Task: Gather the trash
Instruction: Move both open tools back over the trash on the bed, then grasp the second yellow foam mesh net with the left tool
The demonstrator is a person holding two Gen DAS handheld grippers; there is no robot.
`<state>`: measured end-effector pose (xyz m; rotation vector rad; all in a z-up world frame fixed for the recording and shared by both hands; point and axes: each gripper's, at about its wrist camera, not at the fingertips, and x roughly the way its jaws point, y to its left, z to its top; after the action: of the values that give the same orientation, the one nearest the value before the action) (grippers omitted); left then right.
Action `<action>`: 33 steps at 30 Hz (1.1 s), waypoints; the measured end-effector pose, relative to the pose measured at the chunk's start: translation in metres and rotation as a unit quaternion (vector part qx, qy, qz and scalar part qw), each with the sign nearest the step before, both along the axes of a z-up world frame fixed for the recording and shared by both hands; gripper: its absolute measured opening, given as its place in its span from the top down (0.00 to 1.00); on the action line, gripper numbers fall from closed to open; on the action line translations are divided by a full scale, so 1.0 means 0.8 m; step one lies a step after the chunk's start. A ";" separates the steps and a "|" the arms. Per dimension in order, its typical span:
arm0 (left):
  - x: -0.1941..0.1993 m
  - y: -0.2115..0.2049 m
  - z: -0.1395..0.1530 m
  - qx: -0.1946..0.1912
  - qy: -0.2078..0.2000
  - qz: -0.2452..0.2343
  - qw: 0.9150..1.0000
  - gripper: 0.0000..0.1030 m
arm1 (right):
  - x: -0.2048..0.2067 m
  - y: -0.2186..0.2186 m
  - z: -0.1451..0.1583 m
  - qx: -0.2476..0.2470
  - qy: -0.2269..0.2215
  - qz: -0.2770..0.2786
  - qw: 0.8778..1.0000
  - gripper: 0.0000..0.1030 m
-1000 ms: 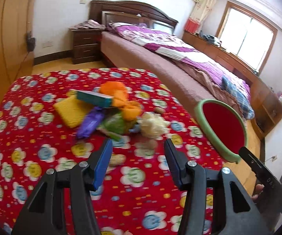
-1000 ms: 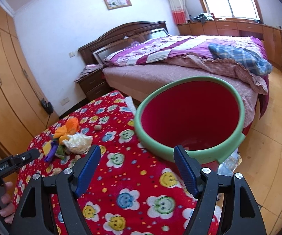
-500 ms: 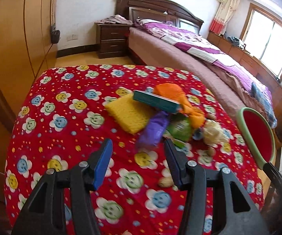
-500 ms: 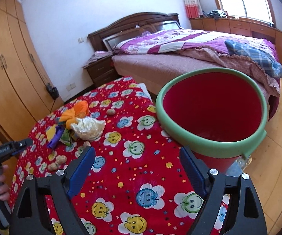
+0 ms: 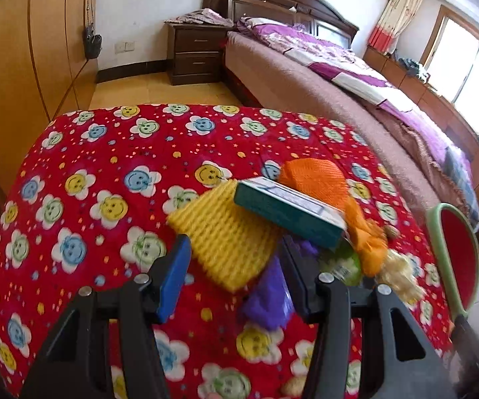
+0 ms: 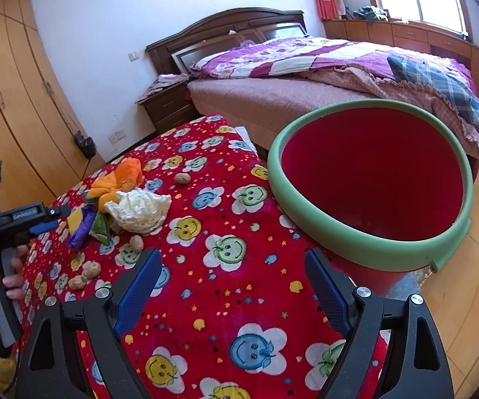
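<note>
Bedroom table with red smiley cloth (image 5: 113, 153): trash heaped in one pile, yellow sponge (image 5: 223, 242) nearest. Your left gripper (image 5: 233, 272) is spread wide, straddling the sponge corner, likely lining up a grab. Right gripper (image 6: 229, 286) also agape, empty, parked near the red bin (image 6: 372, 179) at the table edge.

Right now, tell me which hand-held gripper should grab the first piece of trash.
Left. The left hand-held gripper is open right at the yellow sponge; the right hand-held gripper hangs open nearer the red bin.
</note>
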<state>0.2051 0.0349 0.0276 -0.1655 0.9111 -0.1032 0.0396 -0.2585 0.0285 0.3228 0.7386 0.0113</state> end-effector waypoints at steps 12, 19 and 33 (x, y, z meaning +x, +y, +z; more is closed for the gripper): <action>0.039 0.009 -0.040 0.019 0.025 0.053 0.998 0.42 | 0.022 0.000 -0.012 -0.003 0.013 0.006 1.000 0.14; 0.032 -0.004 -0.040 0.021 0.015 0.048 0.999 0.54 | 0.027 0.011 -0.013 -0.004 0.014 0.021 1.000 0.14; -0.028 0.004 -0.010 -0.030 -0.029 0.021 0.999 0.90 | 0.043 0.039 0.006 -0.016 0.005 0.054 0.998 0.14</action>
<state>0.1830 0.0382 0.0194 -0.2365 0.8466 -0.0963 0.0738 -0.2271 0.0331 0.2530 0.7644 0.0997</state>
